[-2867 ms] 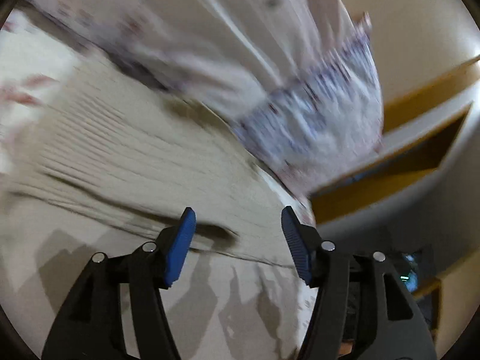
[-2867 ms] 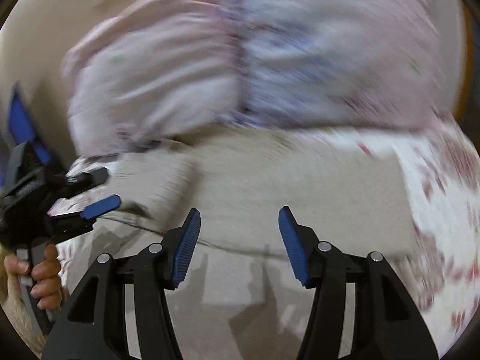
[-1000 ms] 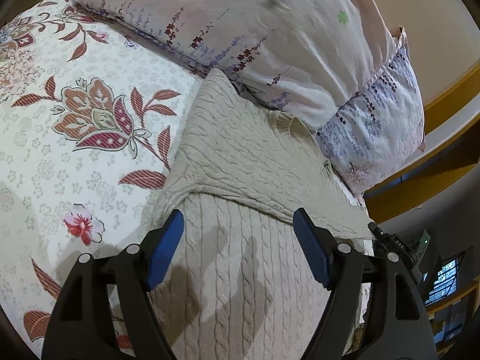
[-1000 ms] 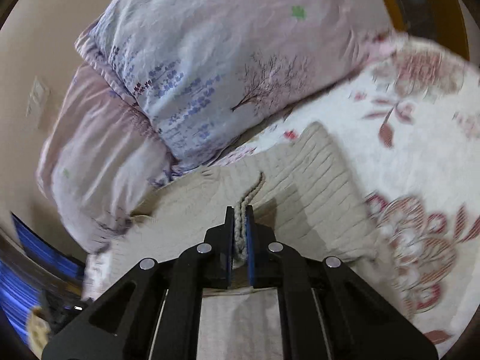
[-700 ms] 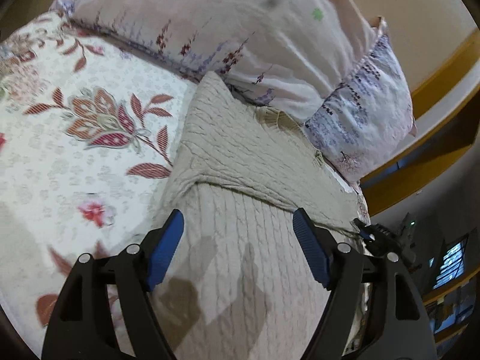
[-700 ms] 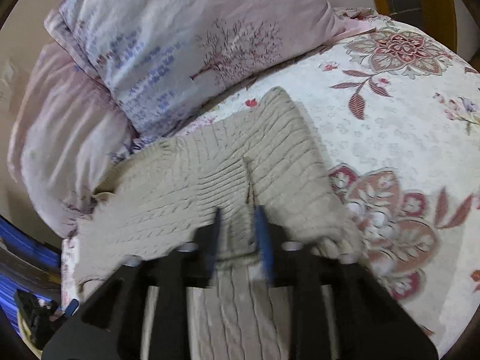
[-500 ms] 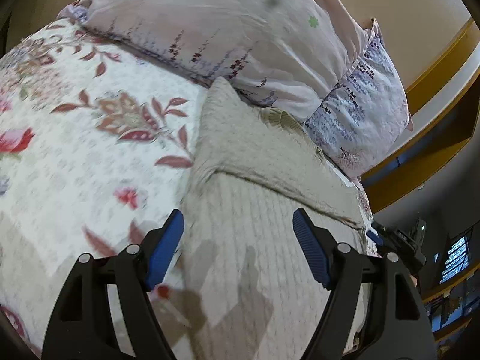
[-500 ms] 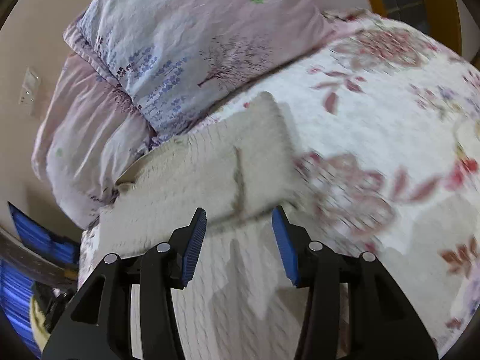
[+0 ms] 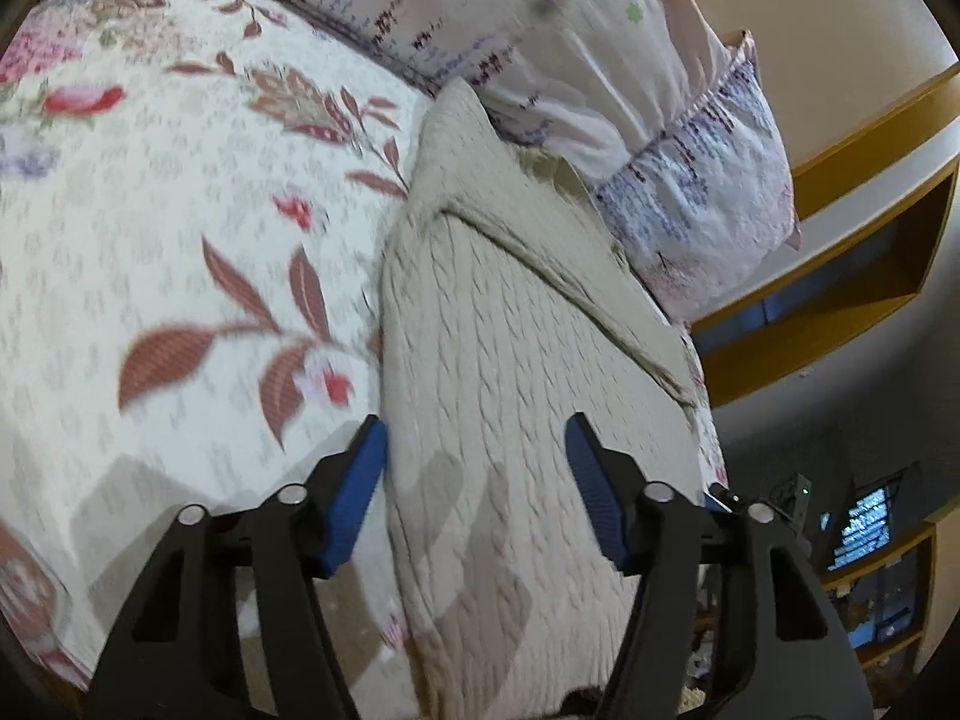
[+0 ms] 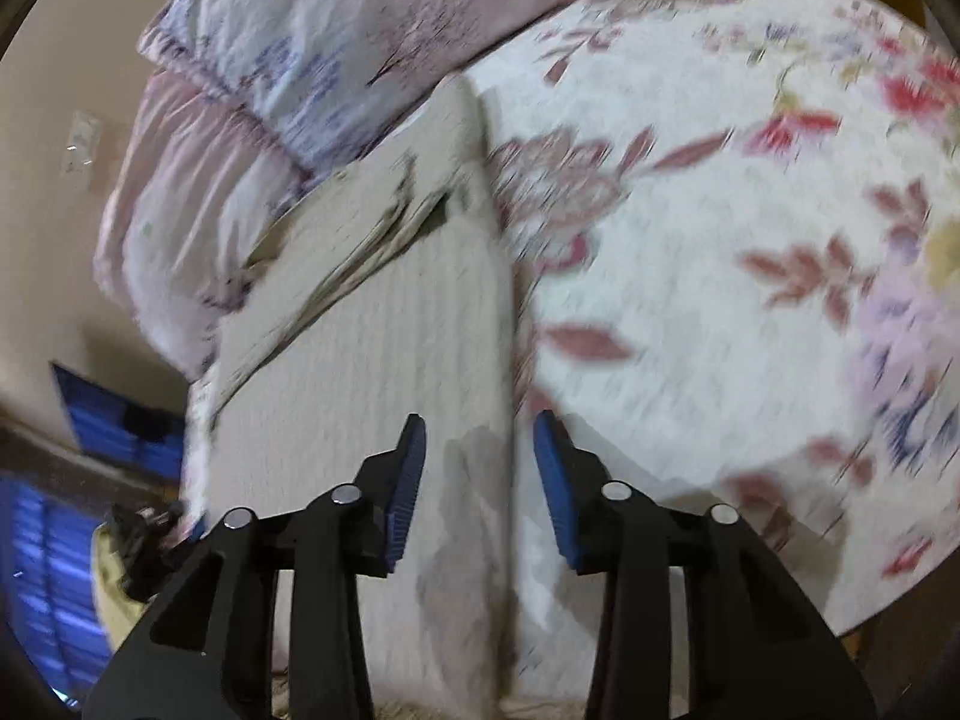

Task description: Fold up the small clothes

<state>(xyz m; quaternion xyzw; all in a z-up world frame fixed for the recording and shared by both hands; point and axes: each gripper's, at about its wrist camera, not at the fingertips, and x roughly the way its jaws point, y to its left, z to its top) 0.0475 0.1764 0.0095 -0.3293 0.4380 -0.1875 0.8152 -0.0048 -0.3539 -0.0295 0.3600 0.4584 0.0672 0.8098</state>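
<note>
A beige cable-knit sweater (image 9: 510,312) lies flat on the floral bedspread (image 9: 180,210), its sleeves folded across the far end near the pillows. My left gripper (image 9: 477,474) hovers over the sweater's near left part. Its jaws are closing, with knit below them but nothing pinched. One of its fingertips (image 9: 366,456) is at the sweater's left edge. In the right wrist view the sweater (image 10: 372,348) fills the left side, and its right edge runs between the fingers of my right gripper (image 10: 480,468). These jaws are closing too, and the pads are not pressing on the cloth.
Two pale pink patterned pillows (image 9: 540,30) (image 9: 708,180) lie against the sweater's far end. A wooden shelf (image 9: 840,276) and a lit screen (image 9: 864,522) stand beyond the bed's right side. The bedspread (image 10: 720,270) spreads wide to the right of the sweater.
The right gripper let go of the sleeve fold it had pinched and opened. Both grippers drew back toward the sweater's near end. The left jaws narrowed.
</note>
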